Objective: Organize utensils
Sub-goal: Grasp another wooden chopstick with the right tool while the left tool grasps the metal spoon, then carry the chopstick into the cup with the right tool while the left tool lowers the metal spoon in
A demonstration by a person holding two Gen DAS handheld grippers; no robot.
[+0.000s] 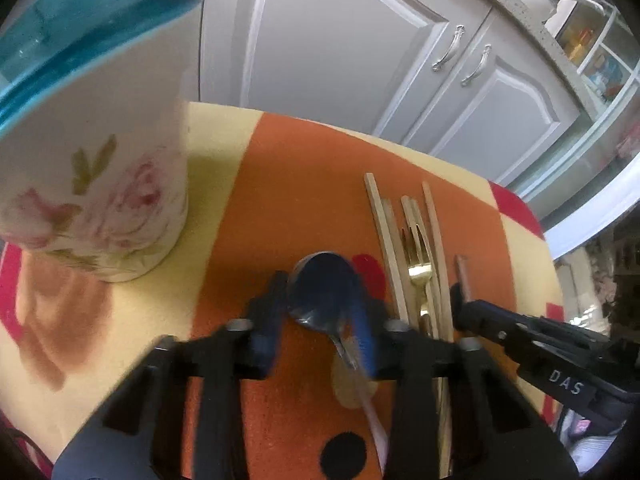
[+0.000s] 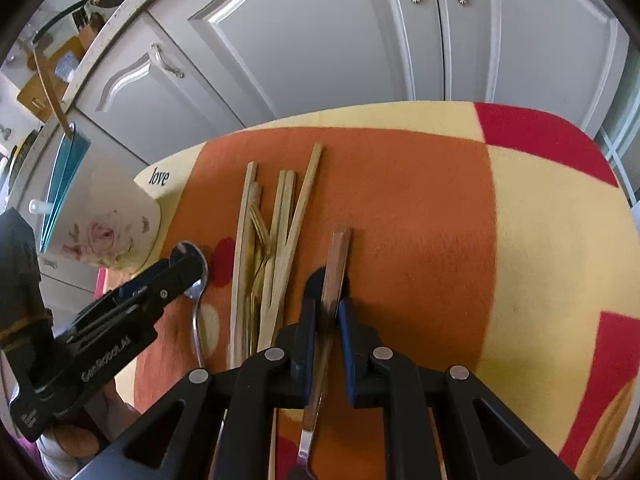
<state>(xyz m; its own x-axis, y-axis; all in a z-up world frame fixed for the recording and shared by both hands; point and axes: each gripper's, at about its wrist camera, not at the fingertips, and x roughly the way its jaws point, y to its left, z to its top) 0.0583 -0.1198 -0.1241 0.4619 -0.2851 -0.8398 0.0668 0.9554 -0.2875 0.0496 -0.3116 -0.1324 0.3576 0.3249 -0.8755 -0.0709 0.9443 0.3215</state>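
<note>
From my left wrist camera, I look steeply down at a worktop [image 1: 224, 208] covered by a cloth of orange, cream and red patches. My left claw [image 1: 324, 304] fills the near edge of the view. Its two blue-padded fingers [image 1: 366, 332] have drawn in narrow around the bowl of a steel spoon [image 1: 322, 288], which lies on the orange patch with its handle running back toward me under the claw. The pads sit tight at either side of the bowl; the picture is blurred there, so I cannot tell whether the spoon has left the cloth. To the far left stands a white cup [image 1: 96, 200] printed with pink roses, with a teal rim. Just right of the spoon lies a bundle of pale wooden chopsticks [image 1: 384, 236] with a gold fork [image 1: 418, 256] among them, tines pointing away from me. At the right edge my right claw [image 1: 462, 300] reaches in, closed on a thin copper-coloured handle [image 1: 463, 276].

From my right wrist camera, the right claw [image 2: 330, 308] sits near centre, its fingers [image 2: 310, 320] pinched narrow on that flat handle [image 2: 338, 264], which points away from me across the orange patch. Just left of it lie the chopsticks [image 2: 244, 240], fanned slightly, with the fork [image 2: 262, 268] half hidden among them. Further left, the left claw [image 2: 188, 268] covers the spoon [image 2: 196, 304], and the rose cup [image 2: 108, 232] stands beyond it. Grey cabinet doors [image 2: 304, 40] rise behind the worktop.
</note>
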